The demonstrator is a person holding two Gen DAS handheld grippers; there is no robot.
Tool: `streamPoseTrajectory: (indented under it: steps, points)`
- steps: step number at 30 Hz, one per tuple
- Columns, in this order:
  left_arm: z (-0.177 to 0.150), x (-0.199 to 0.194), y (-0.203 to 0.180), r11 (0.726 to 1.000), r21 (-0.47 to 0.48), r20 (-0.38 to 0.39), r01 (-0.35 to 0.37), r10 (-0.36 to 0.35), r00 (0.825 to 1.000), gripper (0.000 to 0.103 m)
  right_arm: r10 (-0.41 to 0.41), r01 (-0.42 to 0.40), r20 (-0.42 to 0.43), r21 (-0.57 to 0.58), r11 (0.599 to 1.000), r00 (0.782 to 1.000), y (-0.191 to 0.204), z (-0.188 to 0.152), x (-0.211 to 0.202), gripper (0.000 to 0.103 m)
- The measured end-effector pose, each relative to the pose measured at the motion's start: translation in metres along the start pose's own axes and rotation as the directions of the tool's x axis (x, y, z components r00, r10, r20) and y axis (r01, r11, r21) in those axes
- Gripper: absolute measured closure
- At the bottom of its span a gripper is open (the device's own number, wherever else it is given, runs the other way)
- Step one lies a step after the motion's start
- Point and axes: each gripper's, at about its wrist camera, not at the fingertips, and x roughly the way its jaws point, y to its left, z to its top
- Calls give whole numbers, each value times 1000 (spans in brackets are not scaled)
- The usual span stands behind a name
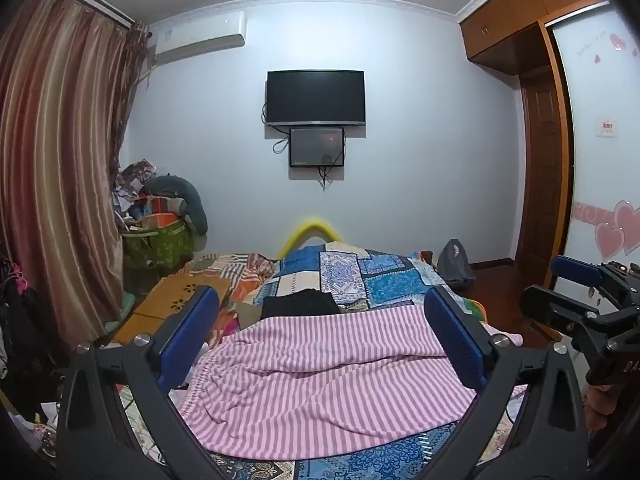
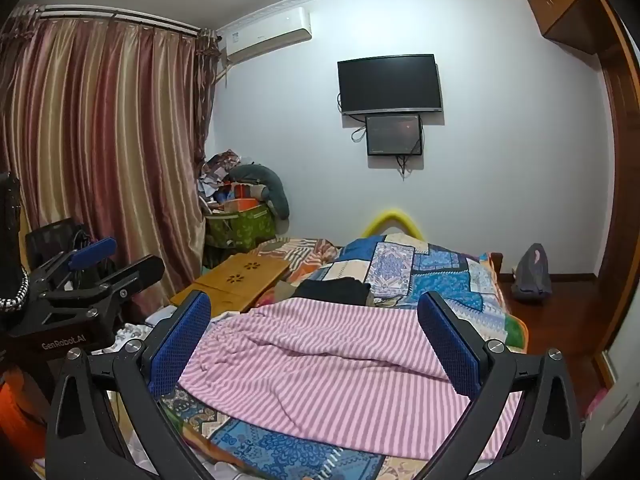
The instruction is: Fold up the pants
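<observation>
Lying rumpled on the blue patchwork bedspread (image 2: 436, 268), pink-and-white striped cotton pants (image 1: 320, 376), left gripper (image 1: 320, 344) and right gripper (image 2: 316, 344) spread wide above, gripping nothing, black folded garment (image 1: 300, 304) just beyond.

Striped knit cloth pants (image 1: 320, 380) lie on a matt patchwork quilt (image 1: 376, 276).
</observation>
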Motion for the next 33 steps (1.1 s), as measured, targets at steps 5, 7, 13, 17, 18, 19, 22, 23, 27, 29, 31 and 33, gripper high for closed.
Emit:
streamPoseTrajectory:
  steps: [5,7,13,17,18,19,22,23,27,29,31,33]
  points:
    - [-1,7,2,1000,5,-4,7,-7,1000,0,11,-10,-1,5,1000,1000,2,-1,0,0]
    - [0,8,4,1000,1,-3,8,-8,1000,0,9,-9,-4,6,1000,1000,-3,0,2,0]
    - [-2,6,2,1000,7,4,15,-15,1000,0,1,0,-15,20,1000,1000,-13,5,-1,0]
    - [-3,4,-1,1000,8,9,22,-22,1000,0,-7,7,-14,13,1000,1000,-13,3,0,0]
    - [-3,4,-1,1000,7,10,23,-23,1000,0,-7,7,-13,13,1000,1000,-14,3,0,0]
    - [-3,4,0,1000,6,9,25,-25,1000,0,-8,8,-13,12,1000,1000,-14,4,0,0]
    - [-1,2,0,1000,6,9,26,-26,1000,0,-11,11,-8,6,1000,1000,-15,4,-1,0]
    - [-1,3,0,1000,6,9,26,-26,1000,0,-13,13,-7,4,1000,1000,-13,4,-1,0]
    - [0,2,0,1000,8,9,25,-25,1000,0,-13,13,0,5,1000,1000,-10,4,-2,0]
    - [0,2,0,1000,11,10,22,-22,1000,0,-13,13,5,3,1000,1000,-10,4,-2,0]
    - [0,2,-1,1000,15,12,17,-17,1000,0,-14,14,5,2,1000,1000,-11,5,-3,0]
    - [2,0,-1,1000,16,15,16,-16,1000,0,-14,14,10,-1,1000,1000,-12,5,-2,0]
